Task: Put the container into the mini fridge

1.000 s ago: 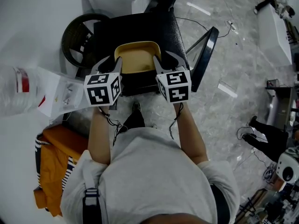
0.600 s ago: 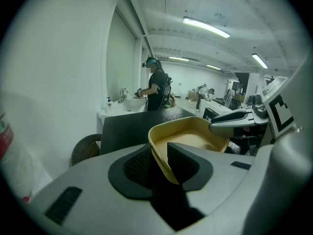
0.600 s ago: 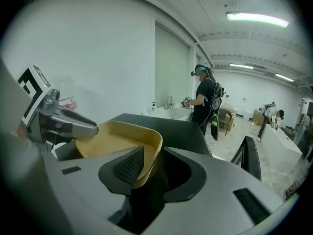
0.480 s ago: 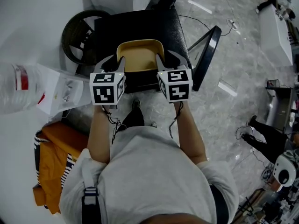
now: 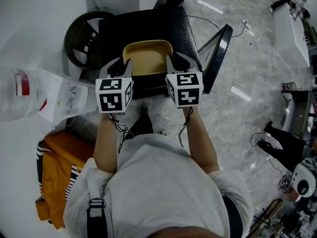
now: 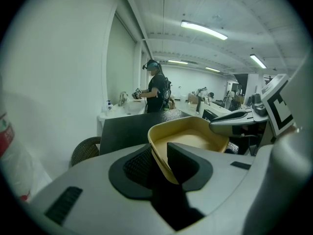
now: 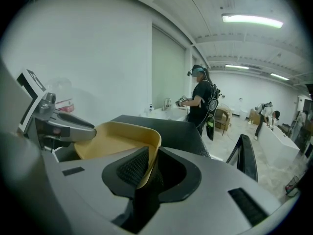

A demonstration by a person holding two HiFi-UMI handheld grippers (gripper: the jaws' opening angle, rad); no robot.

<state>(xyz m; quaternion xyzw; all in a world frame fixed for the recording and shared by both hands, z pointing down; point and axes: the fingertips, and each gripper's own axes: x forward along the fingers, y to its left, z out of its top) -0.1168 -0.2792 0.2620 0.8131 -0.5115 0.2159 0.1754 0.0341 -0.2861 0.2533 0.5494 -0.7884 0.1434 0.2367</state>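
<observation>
At frame centre, left gripper [image 5: 122, 66] and right gripper [image 5: 177, 62], its jaws just closing, seemingly clamp opposite rims of the container [image 5: 147, 57]; thin-edge holds could slip, tilting it.

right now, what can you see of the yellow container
The container is a shallow, mustard-yellow tub with rounded corners, plastic-looking, open-topped and empty. It is held roughly level over the black mini fridge. The left gripper pinches its left wall; the right gripper, whose jaws have just been closing, pinches the right wall.
</observation>
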